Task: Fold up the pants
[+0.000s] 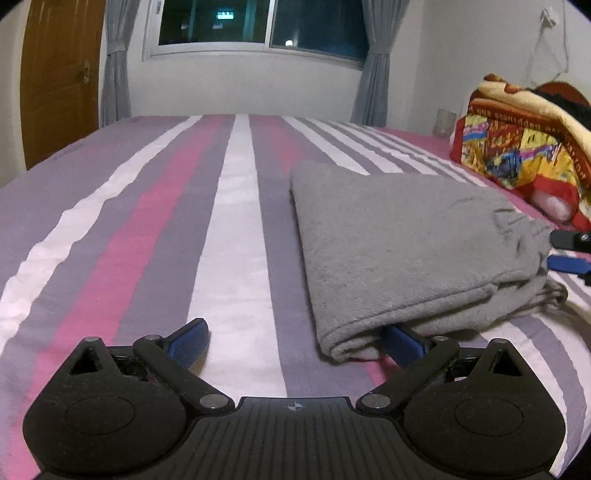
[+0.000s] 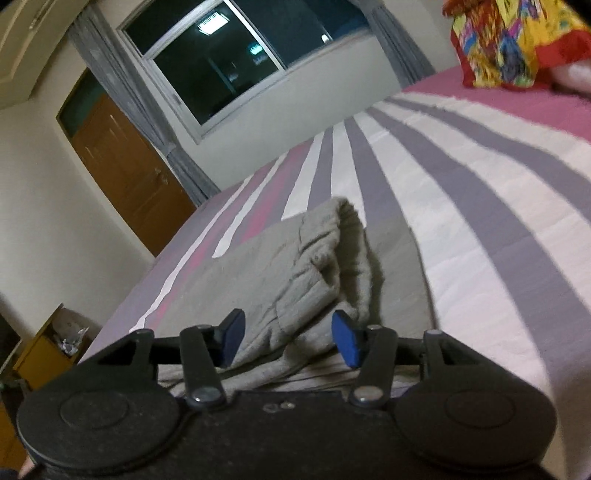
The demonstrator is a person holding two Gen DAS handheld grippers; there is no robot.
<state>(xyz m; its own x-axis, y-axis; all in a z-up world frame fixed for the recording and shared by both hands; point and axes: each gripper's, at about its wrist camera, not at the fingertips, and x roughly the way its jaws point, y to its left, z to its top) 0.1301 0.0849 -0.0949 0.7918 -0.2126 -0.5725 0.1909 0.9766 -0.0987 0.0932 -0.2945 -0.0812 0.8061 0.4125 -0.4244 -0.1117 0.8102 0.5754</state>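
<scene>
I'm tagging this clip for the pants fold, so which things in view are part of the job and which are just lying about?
Part of the job:
- grey pants, folded on the bed
- left gripper, open, one finger tucked under the pants' near edge
- right gripper, open over the bunched end

Lying about:
- striped bedsheet
- colourful blanket
- window
- curtains
- door
</scene>
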